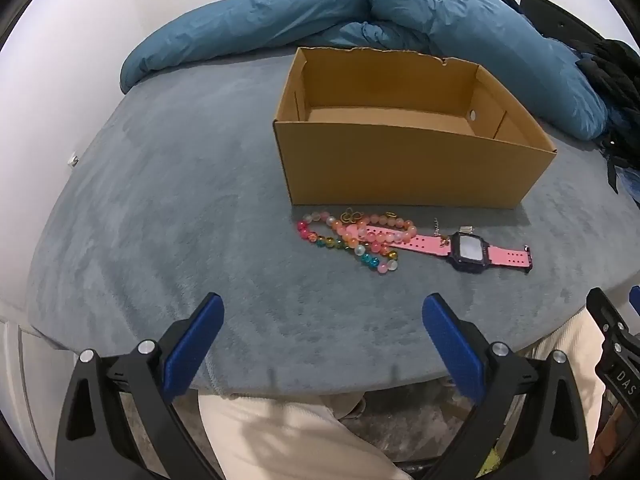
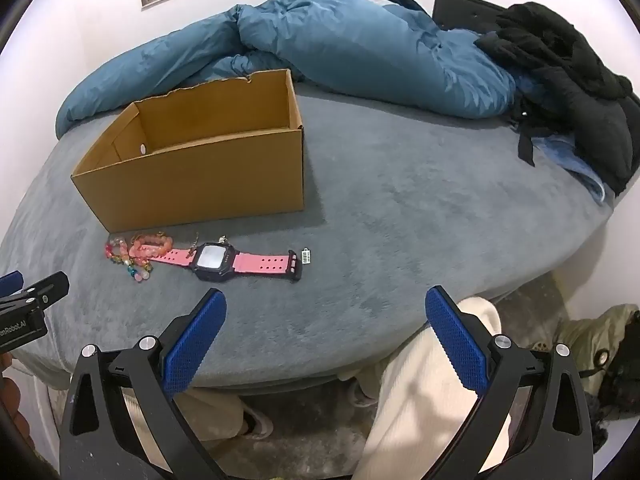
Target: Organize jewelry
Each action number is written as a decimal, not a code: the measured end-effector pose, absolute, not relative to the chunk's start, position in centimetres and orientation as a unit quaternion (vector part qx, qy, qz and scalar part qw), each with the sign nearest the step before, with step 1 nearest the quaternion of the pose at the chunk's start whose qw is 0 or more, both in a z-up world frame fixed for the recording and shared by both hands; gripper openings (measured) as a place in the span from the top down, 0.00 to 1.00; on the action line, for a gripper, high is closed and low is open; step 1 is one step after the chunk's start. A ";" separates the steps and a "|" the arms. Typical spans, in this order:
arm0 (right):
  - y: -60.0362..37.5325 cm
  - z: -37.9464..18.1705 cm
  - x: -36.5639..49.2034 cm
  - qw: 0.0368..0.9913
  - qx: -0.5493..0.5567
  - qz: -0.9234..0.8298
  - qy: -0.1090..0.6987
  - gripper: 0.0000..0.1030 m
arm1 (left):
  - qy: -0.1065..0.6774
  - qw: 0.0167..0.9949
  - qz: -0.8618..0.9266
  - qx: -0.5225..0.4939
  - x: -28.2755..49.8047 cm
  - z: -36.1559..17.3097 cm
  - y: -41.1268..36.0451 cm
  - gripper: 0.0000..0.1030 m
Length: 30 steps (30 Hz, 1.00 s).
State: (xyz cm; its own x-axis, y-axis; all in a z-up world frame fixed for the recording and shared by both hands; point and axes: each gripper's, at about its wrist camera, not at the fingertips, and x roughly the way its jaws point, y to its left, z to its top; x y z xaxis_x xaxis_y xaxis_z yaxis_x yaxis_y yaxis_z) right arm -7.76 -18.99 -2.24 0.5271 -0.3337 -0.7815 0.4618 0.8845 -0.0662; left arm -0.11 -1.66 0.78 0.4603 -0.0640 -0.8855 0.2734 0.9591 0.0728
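Observation:
An open, empty cardboard box (image 1: 412,160) stands on the grey bed cover; it also shows in the right wrist view (image 2: 200,184). In front of it lie colourful bead bracelets (image 1: 352,236) (image 2: 136,252), small gold rings (image 1: 351,215) and a pink-strapped watch (image 1: 468,252) (image 2: 224,260). A small silver charm (image 2: 306,257) lies by the strap end. My left gripper (image 1: 322,312) is open and empty, near the bed's front edge, short of the beads. My right gripper (image 2: 326,308) is open and empty, below and right of the watch.
A blue duvet (image 1: 360,16) (image 2: 340,44) is bunched behind the box. Black clothing (image 2: 568,80) lies at the right. The bed's front edge (image 1: 320,376) is near the grippers, with the person's cream trousers (image 2: 420,392) below it.

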 end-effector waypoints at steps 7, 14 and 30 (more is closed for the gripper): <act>-19.3 -1.9 -7.9 0.873 0.072 -0.237 0.421 0.07 | 0.498 0.854 -0.111 0.103 -0.5 1.3 -2.4 0.05; -19.4 -1.7 -8.1 0.878 0.069 -0.240 0.408 0.07 | 0.477 0.865 -0.118 0.098 -0.8 1.9 -2.7 0.05; -19.0 -1.8 -8.5 0.894 0.056 -0.239 0.374 0.07 | 0.457 0.877 -0.117 0.094 -1.2 1.0 -2.8 0.05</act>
